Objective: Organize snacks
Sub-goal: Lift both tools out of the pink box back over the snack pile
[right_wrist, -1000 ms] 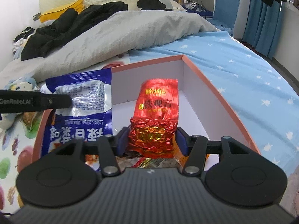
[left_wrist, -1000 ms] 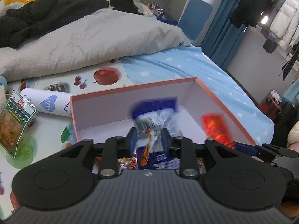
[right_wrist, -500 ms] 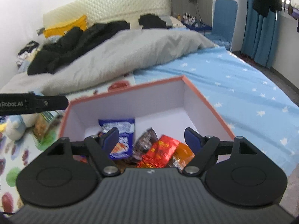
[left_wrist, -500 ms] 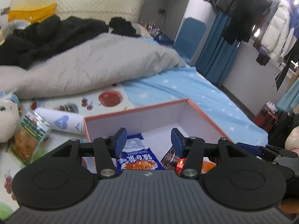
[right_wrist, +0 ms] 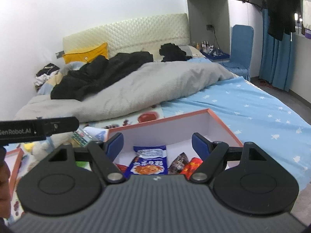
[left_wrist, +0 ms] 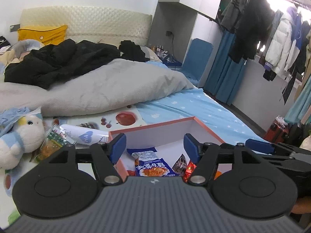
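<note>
An orange-rimmed white box (left_wrist: 171, 121) (right_wrist: 223, 124) stands on the bed. In it lie a blue noodle-snack packet (left_wrist: 150, 164) (right_wrist: 149, 160), a dark packet (left_wrist: 180, 165) (right_wrist: 178, 162) and a red foil tea packet (left_wrist: 189, 171) (right_wrist: 193, 166). My left gripper (left_wrist: 154, 147) is open and empty above the box's near side. My right gripper (right_wrist: 157, 144) is open and empty above the same box. A green snack packet (left_wrist: 51, 143) and a white tube-shaped pack (left_wrist: 83, 136) lie left of the box on the fruit-print mat.
A plush toy (left_wrist: 18, 134) lies at the far left. A grey duvet (left_wrist: 101, 89) and black clothes (left_wrist: 58, 62) cover the bed behind. The blue star sheet (right_wrist: 252, 108) lies right of the box. The other gripper's arm (right_wrist: 37, 129) shows at left.
Both grippers let go of their packets, the blue one from the left and the red one from the right, into the box, then opened wide and rose back from it.
</note>
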A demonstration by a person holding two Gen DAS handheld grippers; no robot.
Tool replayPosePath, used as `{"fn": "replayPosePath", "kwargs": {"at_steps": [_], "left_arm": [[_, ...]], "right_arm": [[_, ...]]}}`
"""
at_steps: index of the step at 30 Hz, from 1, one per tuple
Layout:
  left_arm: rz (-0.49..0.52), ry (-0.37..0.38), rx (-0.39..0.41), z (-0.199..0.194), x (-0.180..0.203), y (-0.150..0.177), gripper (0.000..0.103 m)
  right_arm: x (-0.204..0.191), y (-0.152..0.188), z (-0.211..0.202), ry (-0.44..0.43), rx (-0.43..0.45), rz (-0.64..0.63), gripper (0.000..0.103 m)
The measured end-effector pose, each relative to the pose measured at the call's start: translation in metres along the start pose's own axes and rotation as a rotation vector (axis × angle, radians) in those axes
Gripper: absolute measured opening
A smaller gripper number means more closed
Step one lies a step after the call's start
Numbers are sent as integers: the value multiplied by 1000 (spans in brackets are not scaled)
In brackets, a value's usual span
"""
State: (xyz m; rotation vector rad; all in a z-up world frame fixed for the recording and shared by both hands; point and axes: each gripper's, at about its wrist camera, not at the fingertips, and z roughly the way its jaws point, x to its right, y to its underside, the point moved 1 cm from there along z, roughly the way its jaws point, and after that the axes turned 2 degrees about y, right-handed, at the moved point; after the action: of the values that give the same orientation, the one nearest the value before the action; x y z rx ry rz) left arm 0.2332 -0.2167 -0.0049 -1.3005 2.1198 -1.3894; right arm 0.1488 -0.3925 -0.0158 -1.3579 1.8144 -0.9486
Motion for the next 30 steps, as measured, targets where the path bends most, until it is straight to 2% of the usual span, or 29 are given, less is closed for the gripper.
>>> {"fn": "replayPosePath", "kwargs": {"at_steps": [5, 9, 17, 24, 30], "left_arm": [[12, -2, 12, -33, -18, 14, 71], [17, -30, 27, -60, -38, 24, 71], [-28, -103, 74, -110, -77, 42, 71], [-74, -141, 83, -130, -108, 54, 73], [-72, -152, 88, -132, -120, 71, 74]], "right_arm": [[-23, 7, -11, 4, 20, -7, 79], [-49, 12, -19, -24, 39, -51, 79], [-91, 28, -29, -120, 51, -59, 79], [-119, 39, -27, -178, 40, -69, 79], [-135, 56, -23, -224, 38, -81, 79]]}}
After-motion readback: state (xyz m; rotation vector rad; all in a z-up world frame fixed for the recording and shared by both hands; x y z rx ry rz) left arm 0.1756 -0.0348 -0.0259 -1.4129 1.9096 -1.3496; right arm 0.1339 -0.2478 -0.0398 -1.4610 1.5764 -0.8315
